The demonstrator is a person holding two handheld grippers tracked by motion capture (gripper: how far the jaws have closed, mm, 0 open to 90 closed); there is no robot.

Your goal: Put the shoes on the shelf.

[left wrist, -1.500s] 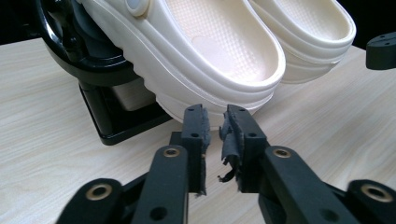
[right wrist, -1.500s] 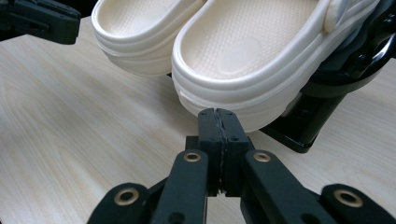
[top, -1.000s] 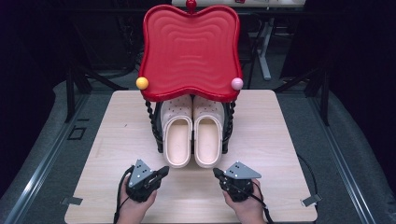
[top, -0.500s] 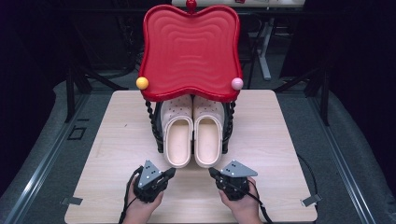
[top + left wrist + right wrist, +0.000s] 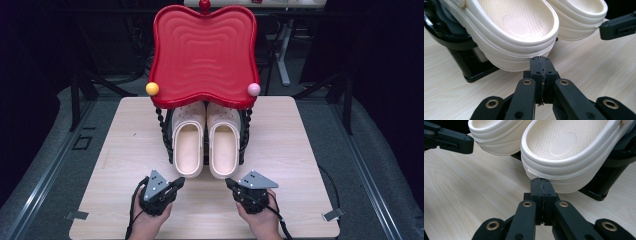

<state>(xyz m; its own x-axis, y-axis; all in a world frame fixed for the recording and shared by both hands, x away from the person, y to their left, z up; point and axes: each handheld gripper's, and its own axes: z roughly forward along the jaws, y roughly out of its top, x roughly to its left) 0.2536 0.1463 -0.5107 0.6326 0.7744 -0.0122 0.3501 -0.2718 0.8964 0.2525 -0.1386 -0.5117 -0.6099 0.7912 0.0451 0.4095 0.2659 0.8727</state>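
Both grippers have edged inward toward the clog heels since the earlier frames. Left gripper (image 5: 176, 183) and right gripper (image 5: 231, 184) have jaws pressed together, holding nothing. Two cream, ridged foam clogs, left clog (image 5: 188, 145) and right clog (image 5: 224, 145), rest on a black rack (image 5: 168, 145) under a glossy red rippled tray (image 5: 204, 50) on the pale wood table (image 5: 300, 150).

clog toes (image 5: 204, 116) hidden under red tray (image 5: 204, 50), rack base (image 5: 170, 150) mostly hidden
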